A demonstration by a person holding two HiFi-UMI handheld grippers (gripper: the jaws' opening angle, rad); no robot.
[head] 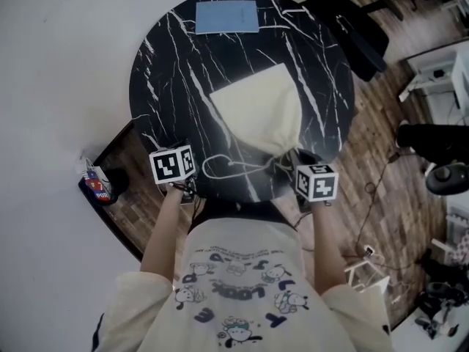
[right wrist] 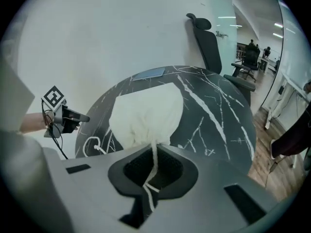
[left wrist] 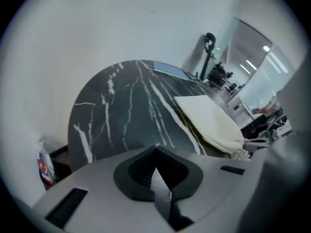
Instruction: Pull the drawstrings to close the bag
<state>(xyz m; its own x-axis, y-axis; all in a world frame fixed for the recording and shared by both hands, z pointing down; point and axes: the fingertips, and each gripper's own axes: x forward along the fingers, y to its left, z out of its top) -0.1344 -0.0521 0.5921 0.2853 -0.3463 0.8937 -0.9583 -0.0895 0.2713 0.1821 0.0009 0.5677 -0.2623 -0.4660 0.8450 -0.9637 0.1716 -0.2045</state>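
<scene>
A cream drawstring bag [head: 260,108] lies on the round black marble table [head: 168,72], its gathered neck pointing at the near edge. My right gripper [head: 314,178] sits just right of that neck. In the right gripper view it [right wrist: 148,178] is shut on the white drawstring [right wrist: 154,157], which runs straight from the bag [right wrist: 146,113] into the jaws. Another loop of drawstring [head: 220,169] lies slack on the table left of the neck. My left gripper [head: 176,171] hovers at the near-left edge beside that loop. In its own view it [left wrist: 155,168] is shut with nothing seen between the jaws, and the bag [left wrist: 209,120] lies to its right.
A blue notebook [head: 227,17] lies at the table's far edge. A black office chair [right wrist: 209,38] stands behind the table. A small colourful packet [head: 95,183] is on the floor at the left, and cables [head: 370,218] trail over the wooden floor at the right.
</scene>
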